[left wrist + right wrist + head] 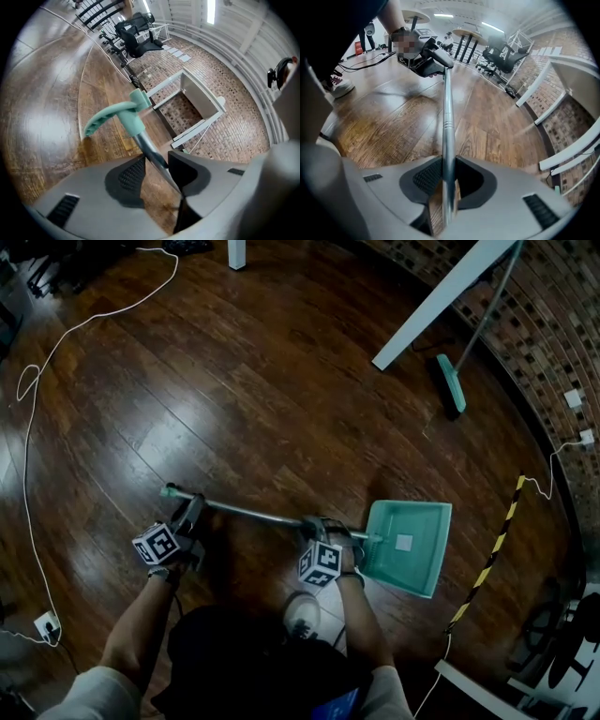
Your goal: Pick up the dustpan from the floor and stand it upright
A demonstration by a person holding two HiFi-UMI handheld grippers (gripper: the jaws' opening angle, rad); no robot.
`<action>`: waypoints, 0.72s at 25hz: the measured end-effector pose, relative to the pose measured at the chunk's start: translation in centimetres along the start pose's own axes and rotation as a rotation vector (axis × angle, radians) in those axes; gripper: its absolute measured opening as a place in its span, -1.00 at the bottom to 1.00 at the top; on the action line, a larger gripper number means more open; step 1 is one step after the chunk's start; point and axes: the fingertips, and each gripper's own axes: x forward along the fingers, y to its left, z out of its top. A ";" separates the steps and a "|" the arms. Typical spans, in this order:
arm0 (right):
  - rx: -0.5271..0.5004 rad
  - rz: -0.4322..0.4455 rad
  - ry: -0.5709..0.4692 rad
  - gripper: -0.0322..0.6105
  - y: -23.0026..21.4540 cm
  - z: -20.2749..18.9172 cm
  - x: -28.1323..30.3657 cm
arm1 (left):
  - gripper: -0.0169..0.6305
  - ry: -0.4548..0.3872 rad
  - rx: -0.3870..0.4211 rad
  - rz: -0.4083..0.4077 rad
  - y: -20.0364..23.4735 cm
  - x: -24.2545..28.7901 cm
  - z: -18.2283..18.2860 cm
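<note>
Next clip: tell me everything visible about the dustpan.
The dustpan is teal plastic, a shallow open tray bearing a small pale sticker, on a long silvery metal pole ending in a curved teal grip. It lies flat along the wood floor. The right claw clamps the pole near the tray, the left claw near the grip.

Teal dustpan (424,521), tray open-side up with a small white label (403,542), low at the wooden floor (281,381), its slim metal pole (253,513) running roughly level leftward to a hooked teal grip (170,491), clamped by the left gripper (190,514) near the grip and the right gripper (328,529) beside the tray.
</note>
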 end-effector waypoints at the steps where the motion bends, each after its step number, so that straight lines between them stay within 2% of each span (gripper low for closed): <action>1: 0.005 -0.005 -0.002 -0.66 -0.2 0.1 -0.1 | -0.45 -0.006 -0.017 -0.012 -0.2 0.1 0.2; 3: 0.025 -0.023 -0.009 -0.66 -0.7 0.2 -0.5 | -0.49 -0.016 -0.030 -0.056 -1.4 0.5 0.8; 7: 0.057 -0.083 -0.032 -0.66 -2.4 1.0 -2.4 | -0.53 -0.022 0.058 -0.130 -5.9 1.3 3.8; 13: 0.214 -0.193 -0.162 -0.65 -6.2 4.2 -6.8 | -0.59 -0.057 0.336 -0.217 -17.0 1.7 11.0; 18: 0.312 -0.313 -0.264 -0.65 -9.4 5.7 -10.8 | -0.62 -0.078 0.499 -0.313 -27.1 1.9 13.6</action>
